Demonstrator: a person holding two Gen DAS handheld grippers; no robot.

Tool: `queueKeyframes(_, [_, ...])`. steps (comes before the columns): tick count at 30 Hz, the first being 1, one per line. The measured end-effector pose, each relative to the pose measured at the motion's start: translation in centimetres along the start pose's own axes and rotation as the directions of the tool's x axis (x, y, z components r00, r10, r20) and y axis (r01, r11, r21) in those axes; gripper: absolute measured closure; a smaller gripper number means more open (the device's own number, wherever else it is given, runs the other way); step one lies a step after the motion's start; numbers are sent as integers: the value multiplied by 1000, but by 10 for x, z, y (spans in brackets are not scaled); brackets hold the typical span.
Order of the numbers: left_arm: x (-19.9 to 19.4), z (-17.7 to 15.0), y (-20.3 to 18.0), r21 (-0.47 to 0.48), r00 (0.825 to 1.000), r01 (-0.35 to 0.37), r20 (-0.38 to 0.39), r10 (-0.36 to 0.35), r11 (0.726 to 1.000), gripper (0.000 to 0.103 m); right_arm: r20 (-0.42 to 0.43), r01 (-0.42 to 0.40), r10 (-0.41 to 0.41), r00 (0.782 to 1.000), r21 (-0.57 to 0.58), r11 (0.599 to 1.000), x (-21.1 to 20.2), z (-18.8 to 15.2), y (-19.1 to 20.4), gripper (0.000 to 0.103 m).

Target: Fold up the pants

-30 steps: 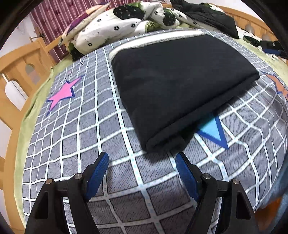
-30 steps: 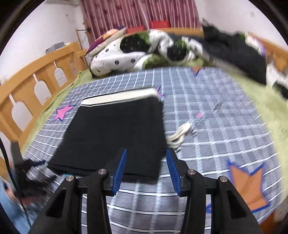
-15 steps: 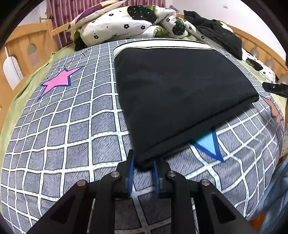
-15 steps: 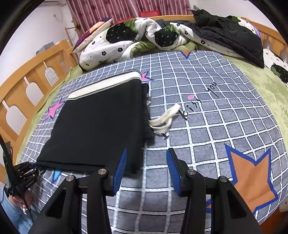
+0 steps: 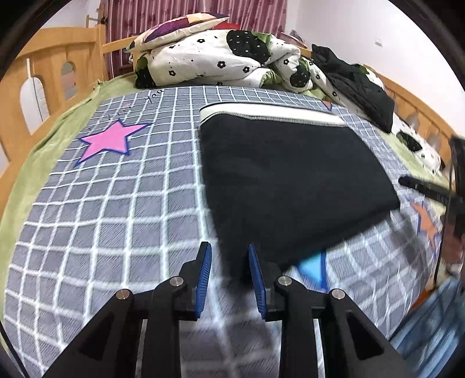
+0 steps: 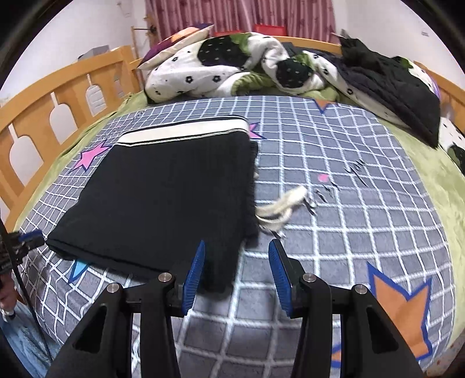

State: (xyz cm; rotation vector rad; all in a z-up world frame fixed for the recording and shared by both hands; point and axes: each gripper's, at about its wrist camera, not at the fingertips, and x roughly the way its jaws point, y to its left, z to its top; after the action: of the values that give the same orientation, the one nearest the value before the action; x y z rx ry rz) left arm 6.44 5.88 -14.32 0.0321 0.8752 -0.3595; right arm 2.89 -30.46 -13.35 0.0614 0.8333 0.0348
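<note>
The black pants [image 5: 284,177] lie folded into a flat rectangle on the grey checked bedspread [image 5: 122,203], with a white waistband [image 5: 270,112] at the far end. My left gripper [image 5: 229,272] is open at the pants' near left corner, and the black cloth edge lies between its blue pads. In the right wrist view the pants [image 6: 168,197] lie left of centre. My right gripper [image 6: 237,269] is open around their near right corner. A white drawstring [image 6: 282,203] trails out to the right.
A crumpled black-and-white quilt [image 5: 221,55], a pillow [image 5: 177,27] and a dark jacket [image 6: 386,81] are piled at the head of the bed. Wooden rails [image 6: 58,99] run along the left side. The right gripper's body [image 5: 436,192] shows at the right edge.
The left gripper closed on the pants' near corner half a second ago and has now opened again. The right gripper has moved in closer over the near right corner.
</note>
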Motion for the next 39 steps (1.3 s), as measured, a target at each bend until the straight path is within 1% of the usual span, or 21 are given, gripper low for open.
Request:
queueKeyframes(3, [22, 21, -14, -6, 999, 28, -31, -28, 1000, 77, 17, -7, 8, 1000, -28, 1000, 10, 7, 7, 58])
queueKeyframes(5, [37, 27, -19, -14, 998, 26, -53, -27, 1000, 68, -2, 25, -25, 1000, -61, 998, 22, 10, 12, 59])
queueKeyframes(6, [44, 28, -21, -23, 997, 19, -68, -20, 1000, 55, -35, 53, -55, 998, -73, 996, 30, 9, 13, 60])
queueKeyframes(7, [50, 28, -22, -34, 997, 12, -80, -15, 999, 48, -88, 64, -70, 994, -67, 996, 42, 8, 11, 60])
queueKeyframes(8, [53, 27, -22, -37, 996, 7, -85, -10, 999, 48, -104, 38, -41, 994, -28, 999, 47, 6, 6, 60])
queueKeyframes(10, [54, 27, -27, -16, 997, -8, -81, 6, 1000, 43, -92, -7, 10, 996, 27, 1000, 46, 5, -3, 60])
queueKeyframes(12, [54, 29, -28, -27, 996, -10, -85, 7, 1000, 43, -108, -50, 56, 993, 59, 997, 48, 7, -10, 61])
queueKeyframes(14, [53, 31, -26, -62, 996, -3, -89, -2, 998, 42, -111, -103, 115, 987, 105, 989, 51, 8, -15, 76])
queueKeyframes(15, [54, 32, -25, -69, 996, -1, -90, -5, 998, 42, -113, -133, 149, 982, 139, 981, 52, 9, -17, 76])
queueKeyframes(16, [54, 32, -25, -73, 996, 0, -90, -6, 997, 42, -106, -133, 149, 983, 147, 980, 50, 10, -17, 77])
queueKeyframes(19, [55, 33, -23, -83, 996, 3, -90, -10, 997, 42, -83, -138, 148, 985, 121, 983, 47, 14, -14, 78])
queueKeyframes(22, [57, 33, -27, -76, 996, -7, -89, 1, 997, 40, -102, -136, 148, 984, 115, 984, 57, 19, -13, 69])
queueKeyframes(24, [58, 34, -28, -75, 996, -10, -91, 3, 997, 40, -104, -137, 149, 983, 119, 983, 61, 21, -11, 68])
queueKeyframes(25, [58, 35, -28, -77, 996, -9, -90, 2, 997, 40, -102, -133, 144, 984, 112, 985, 61, 21, -11, 72])
queueKeyframes(26, [57, 35, -28, -79, 996, -8, -87, 1, 997, 40, -95, -129, 139, 986, 104, 986, 61, 22, -10, 86])
queueKeyframes(28, [53, 36, -27, -86, 997, 4, -72, -11, 996, 40, -45, -127, 131, 990, 87, 988, 50, 25, -9, 93])
queueKeyframes(31, [44, 39, -30, -90, 997, 57, -42, -61, 994, 41, 59, -217, 212, 976, 116, 969, 22, 34, -16, 95])
queueKeyframes(32, [41, 40, -32, -82, 997, 66, -33, -69, 994, 41, 71, -221, 214, 974, 123, 967, 18, 36, -19, 95])
queueKeyframes(34, [40, 40, -39, -51, 998, 56, -26, -57, 997, 41, 38, -167, 163, 986, 119, 979, 26, 35, -22, 95])
queueKeyframes(37, [46, 39, -44, -24, 998, 35, -43, -36, 999, 41, -93, -69, 79, 993, 111, 991, 63, 20, -21, 91])
queueKeyframes(39, [48, 37, -45, -13, 999, 9, -43, -9, 1000, 41, -54, -46, 50, 997, 75, 996, 57, 19, -17, 88])
